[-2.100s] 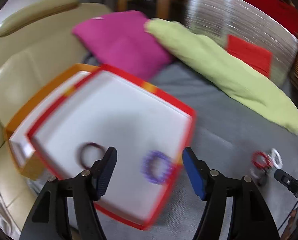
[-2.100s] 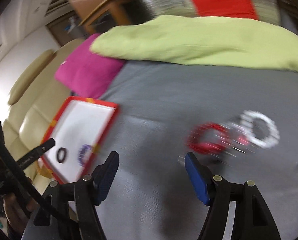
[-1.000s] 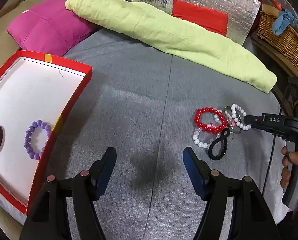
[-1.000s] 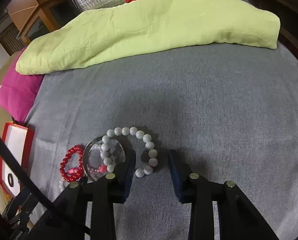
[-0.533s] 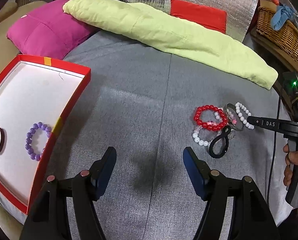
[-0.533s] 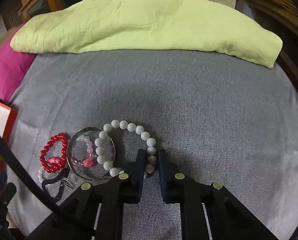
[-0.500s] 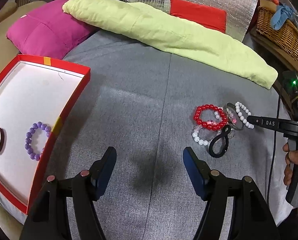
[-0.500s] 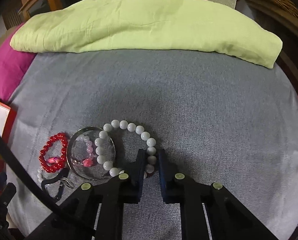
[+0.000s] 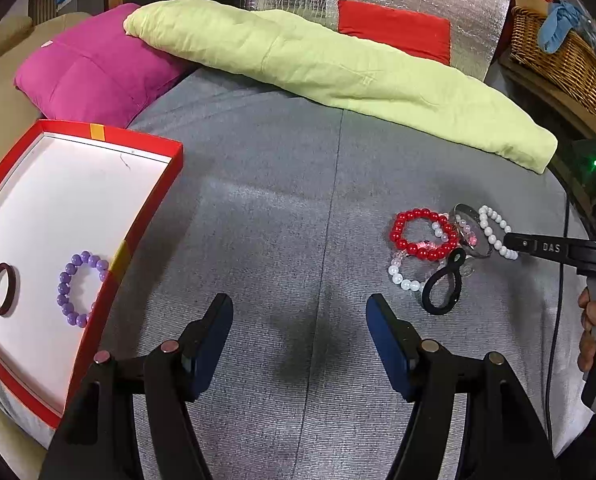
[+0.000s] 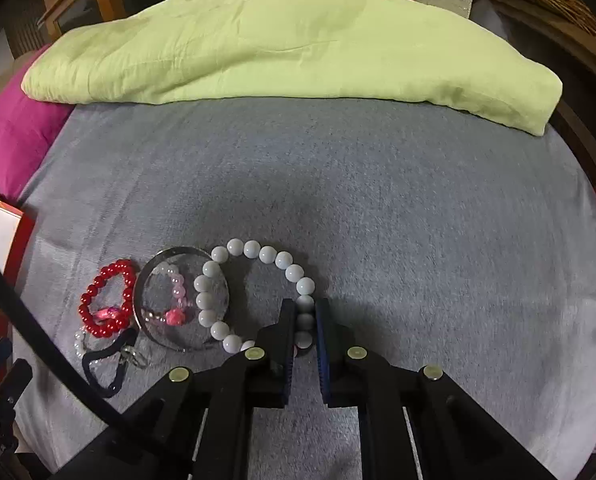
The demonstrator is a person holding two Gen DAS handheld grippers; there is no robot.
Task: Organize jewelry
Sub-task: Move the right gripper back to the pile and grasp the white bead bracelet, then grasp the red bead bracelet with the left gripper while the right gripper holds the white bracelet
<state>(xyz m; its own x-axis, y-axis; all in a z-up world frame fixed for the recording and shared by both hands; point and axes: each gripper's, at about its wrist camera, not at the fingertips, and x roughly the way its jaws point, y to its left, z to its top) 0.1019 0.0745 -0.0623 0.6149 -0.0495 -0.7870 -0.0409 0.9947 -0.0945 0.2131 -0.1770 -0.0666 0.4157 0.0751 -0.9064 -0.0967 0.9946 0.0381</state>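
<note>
My right gripper (image 10: 305, 312) is shut on the near side of a white bead bracelet (image 10: 253, 253) that lies on the grey cloth; it also shows in the left wrist view (image 9: 494, 232). Left of it lie a silver bangle (image 10: 179, 300), a red bead bracelet (image 10: 107, 298), a clear bead bracelet (image 9: 404, 276) and a black hair tie (image 10: 105, 362). A red tray (image 9: 153, 216) with a white floor holds a purple bead bracelet (image 9: 79, 288) and a dark ring (image 9: 2, 294). My left gripper (image 9: 300, 316) is open and empty above bare cloth.
A long green cushion (image 9: 322, 68) and a pink cushion (image 9: 93, 70) lie along the far edge of the grey cloth (image 9: 281, 184). A wicker basket (image 9: 562, 64) stands at the far right. A beige sofa (image 9: 1, 96) is at the left.
My right gripper closed on the white bead bracelet after moving in over the jewelry pile. My left gripper swung right, away from the tray, and now holds still.
</note>
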